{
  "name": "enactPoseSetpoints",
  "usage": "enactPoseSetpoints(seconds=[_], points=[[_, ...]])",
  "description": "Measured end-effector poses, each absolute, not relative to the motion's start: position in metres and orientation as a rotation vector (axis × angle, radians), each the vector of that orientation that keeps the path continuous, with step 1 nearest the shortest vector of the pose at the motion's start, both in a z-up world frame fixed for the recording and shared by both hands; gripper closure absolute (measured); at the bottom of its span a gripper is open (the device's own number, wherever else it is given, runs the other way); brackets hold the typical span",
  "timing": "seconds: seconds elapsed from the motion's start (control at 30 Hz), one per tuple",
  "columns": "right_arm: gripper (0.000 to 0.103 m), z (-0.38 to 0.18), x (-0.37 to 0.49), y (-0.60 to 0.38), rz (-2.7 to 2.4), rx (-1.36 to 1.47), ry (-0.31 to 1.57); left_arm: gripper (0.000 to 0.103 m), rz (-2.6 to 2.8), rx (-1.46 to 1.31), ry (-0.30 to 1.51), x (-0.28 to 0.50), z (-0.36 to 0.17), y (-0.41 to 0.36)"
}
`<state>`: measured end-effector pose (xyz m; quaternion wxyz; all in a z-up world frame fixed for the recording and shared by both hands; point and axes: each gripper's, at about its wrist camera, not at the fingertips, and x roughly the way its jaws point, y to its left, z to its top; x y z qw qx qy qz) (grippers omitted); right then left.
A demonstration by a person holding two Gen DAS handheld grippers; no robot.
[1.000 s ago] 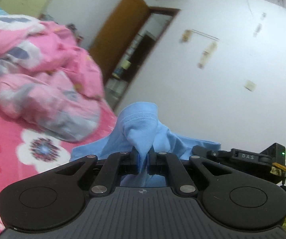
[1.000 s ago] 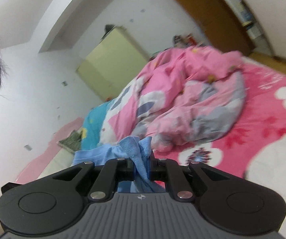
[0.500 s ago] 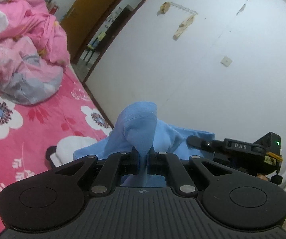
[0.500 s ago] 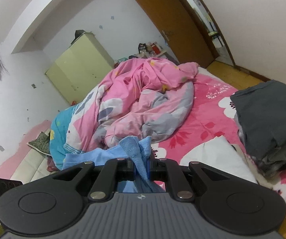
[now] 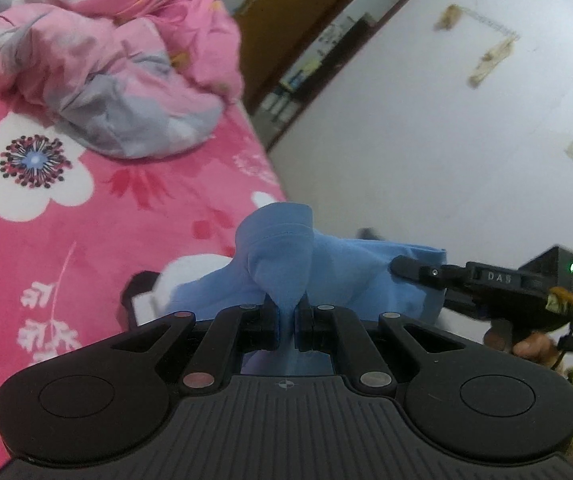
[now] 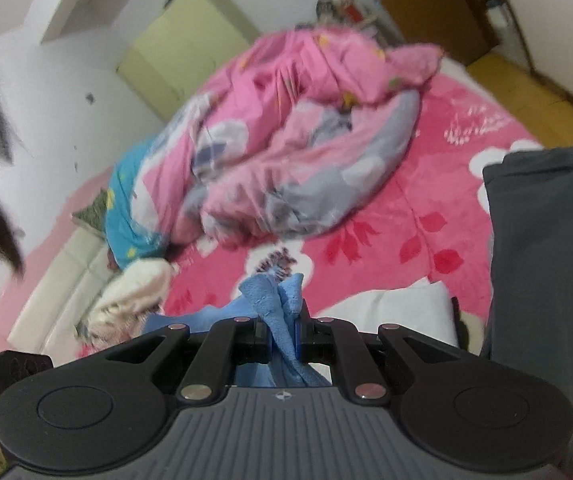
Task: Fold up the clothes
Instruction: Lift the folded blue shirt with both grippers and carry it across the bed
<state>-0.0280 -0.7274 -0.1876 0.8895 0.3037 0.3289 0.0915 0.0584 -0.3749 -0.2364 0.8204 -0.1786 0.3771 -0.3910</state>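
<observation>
A light blue garment (image 5: 282,248) is pinched between the jaws of my left gripper (image 5: 285,322), which is shut on a bunched fold of it. The cloth stretches right toward my other gripper (image 5: 506,284), seen from the side with a hand on its handle. In the right wrist view the same blue garment (image 6: 274,300) sticks up between the closed jaws of my right gripper (image 6: 285,330). The garment hangs above the pink flowered bedspread (image 5: 66,208); its lower part is hidden behind the gripper bodies.
A crumpled pink and grey quilt (image 6: 298,140) lies at the back of the bed. A folded dark grey stack (image 6: 546,240) sits on the right, with a white item (image 6: 398,308) beside it. A cream fluffy thing (image 6: 134,292) lies left. Beyond the bed are a white wall and a doorway (image 5: 326,40).
Both grippers keep their hold on the blue garment while swinging over the bed; the views have turned, the dark grey stack now much closer in the right wrist view.
</observation>
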Motion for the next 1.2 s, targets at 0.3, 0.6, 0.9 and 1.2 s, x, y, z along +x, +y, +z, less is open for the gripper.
enactPoseSetpoints(seconds=[0.3, 0.6, 0.9, 1.2], points=[[0.094, -0.228, 0.012, -0.745, 0.219, 0.644, 0.738, 0.099, -0.774, -0.334, 0.789, 0.075, -0.266, -0.391], [0.094, -0.239, 0.006, -0.757, 0.209, 0.710, 0.750, 0.099, -0.788, -0.340, 0.775, 0.061, -0.257, -0.401], [0.094, -0.236, -0.001, -0.755, 0.214, 0.763, 0.727, 0.099, -0.816, -0.323, 0.728, 0.044, -0.246, -0.397], [0.094, -0.219, -0.015, -0.749, 0.195, 0.781, 0.748, 0.099, -0.900, -0.333, 0.691, 0.015, -0.235, -0.394]])
